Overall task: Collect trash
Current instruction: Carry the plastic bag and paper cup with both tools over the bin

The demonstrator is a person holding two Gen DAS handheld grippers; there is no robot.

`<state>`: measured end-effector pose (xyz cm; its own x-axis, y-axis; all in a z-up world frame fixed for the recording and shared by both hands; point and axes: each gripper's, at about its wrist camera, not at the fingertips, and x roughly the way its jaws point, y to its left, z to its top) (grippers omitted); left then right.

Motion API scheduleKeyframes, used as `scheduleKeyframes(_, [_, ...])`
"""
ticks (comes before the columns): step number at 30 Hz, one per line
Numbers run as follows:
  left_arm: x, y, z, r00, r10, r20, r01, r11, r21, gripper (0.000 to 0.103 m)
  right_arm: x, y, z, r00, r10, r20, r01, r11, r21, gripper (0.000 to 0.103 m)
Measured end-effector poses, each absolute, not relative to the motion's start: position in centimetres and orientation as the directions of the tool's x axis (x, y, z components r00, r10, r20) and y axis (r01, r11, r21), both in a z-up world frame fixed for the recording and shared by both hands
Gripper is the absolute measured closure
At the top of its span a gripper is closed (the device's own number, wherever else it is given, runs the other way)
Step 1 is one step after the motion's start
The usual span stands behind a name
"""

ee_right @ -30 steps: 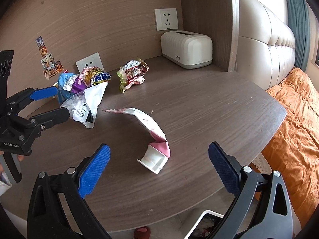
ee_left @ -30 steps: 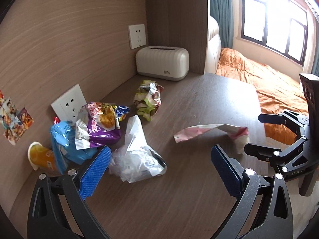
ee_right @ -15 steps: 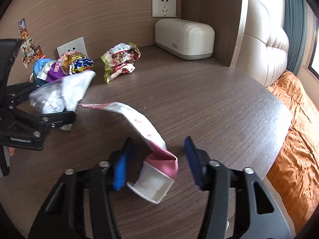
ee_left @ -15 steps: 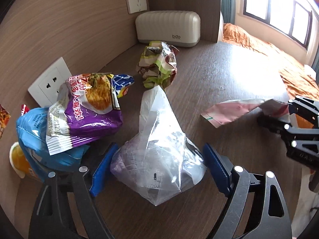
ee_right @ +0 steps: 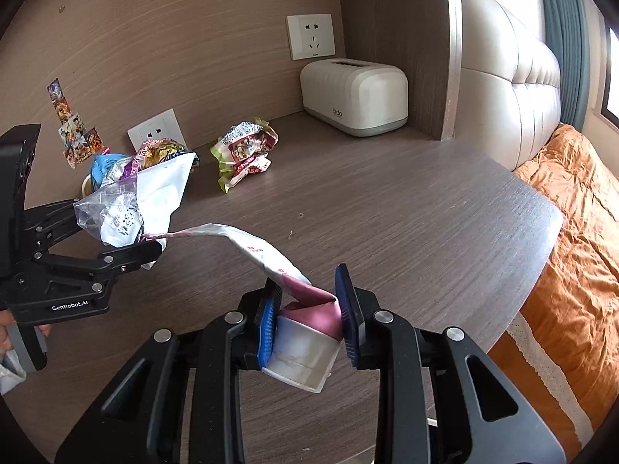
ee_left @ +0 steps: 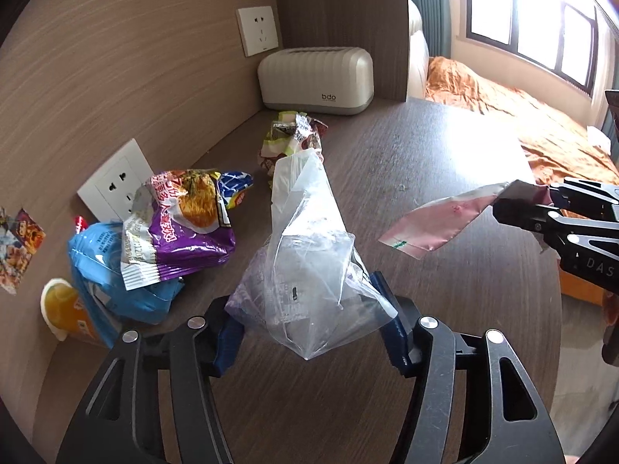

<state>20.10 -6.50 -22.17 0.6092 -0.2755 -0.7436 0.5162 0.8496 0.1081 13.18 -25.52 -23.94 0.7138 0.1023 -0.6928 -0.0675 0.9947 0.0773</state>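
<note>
My left gripper (ee_left: 309,309) is shut on a crumpled clear plastic bag (ee_left: 305,255) and holds it just above the wooden table (ee_left: 406,178). The bag also shows in the right wrist view (ee_right: 131,205). My right gripper (ee_right: 309,309) is shut on a pink and white squeezed tube (ee_right: 301,328) at its cap end, with the flat tail (ee_right: 232,232) reaching left. In the left wrist view the tube (ee_left: 441,220) hangs lifted at the right. A purple snack bag (ee_left: 182,224), a blue bag (ee_left: 112,278) and a green-red wrapper (ee_left: 290,139) lie by the wall.
A white ribbed box (ee_left: 317,77) stands at the table's back corner under a wall socket (ee_left: 257,31). A second socket (ee_left: 116,185) is on the wall behind the snack bags. An orange cup (ee_left: 65,313) lies far left. An orange bed (ee_right: 572,232) lies beyond the table's right edge.
Both grippers closed: the left on the clear plastic bag, the right on the tube's cap end. Both items have been lifted slightly off the table.
</note>
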Motion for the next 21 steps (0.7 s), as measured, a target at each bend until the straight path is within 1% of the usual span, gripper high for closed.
scheduleKeyframes(5, [18.7,-7.9,-20.4,0.623,-0.295,-0.724,0.524,0.845,0.105,0.044,11.1,-27.2,-22.2,0.741,0.072,-0.667,-0.043,0.997,0.06,0.073])
scheduleKeyframes(10, [16.1,-11.0,-19.3,0.607,-0.344,-0.717,0.567,0.819,0.088,0.044,8.1,-29.9,-21.0,0.756,0.025,-0.655,0.011,0.999,0.051,0.073])
scheduleKeyframes(21, [10.2,-21.8,-20.6,0.478,-0.47,-0.742,0.73,0.683,0.039,0.044,-1.0,-38.6,-20.5,0.728,-0.127,-0.674,0.205,0.978,0.037,0.073])
